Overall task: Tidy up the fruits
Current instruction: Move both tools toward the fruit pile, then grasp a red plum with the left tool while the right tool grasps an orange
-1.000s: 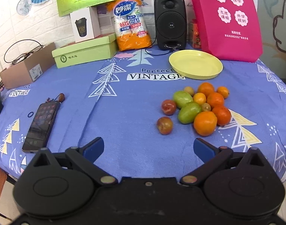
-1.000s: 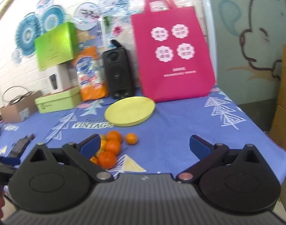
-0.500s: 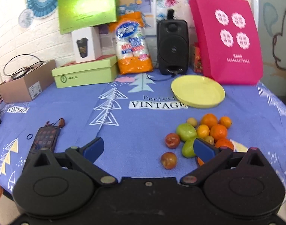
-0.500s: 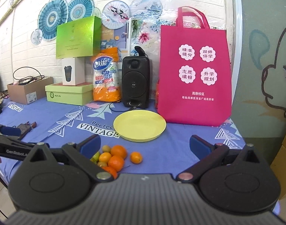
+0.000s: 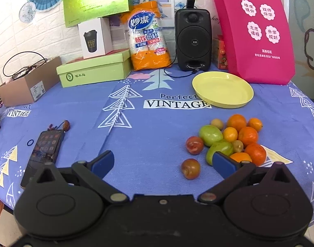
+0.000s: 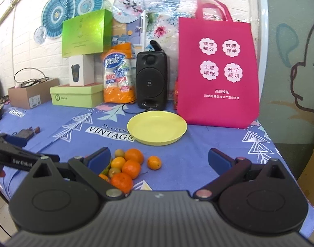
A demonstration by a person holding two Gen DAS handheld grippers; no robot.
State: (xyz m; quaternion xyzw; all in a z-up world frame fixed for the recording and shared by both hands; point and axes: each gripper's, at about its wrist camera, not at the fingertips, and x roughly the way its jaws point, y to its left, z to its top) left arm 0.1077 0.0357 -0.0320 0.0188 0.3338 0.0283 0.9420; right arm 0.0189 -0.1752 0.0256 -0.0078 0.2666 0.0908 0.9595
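A pile of fruit lies on the blue tablecloth: several oranges (image 5: 247, 135), two green fruits (image 5: 210, 134) and two red plums (image 5: 191, 168). An empty yellow plate (image 5: 222, 90) sits behind the pile. My left gripper (image 5: 163, 162) is open and empty, above the cloth just left of the pile. In the right wrist view the oranges (image 6: 131, 168) lie by the left finger and the plate (image 6: 157, 130) is ahead. My right gripper (image 6: 159, 158) is open and empty.
A phone (image 5: 43, 150) lies at the left on the cloth. A black speaker (image 5: 193, 39), a pink bag (image 5: 253, 33), a cup pack (image 5: 148, 37), green boxes (image 5: 93, 70) and a cardboard box (image 5: 27, 82) line the back. The table's right edge (image 6: 280, 156) is near.
Both grippers stayed open. The left view dipped back, then came forward a little toward the fruit. The right view rose and steadied, with the plate now ahead.
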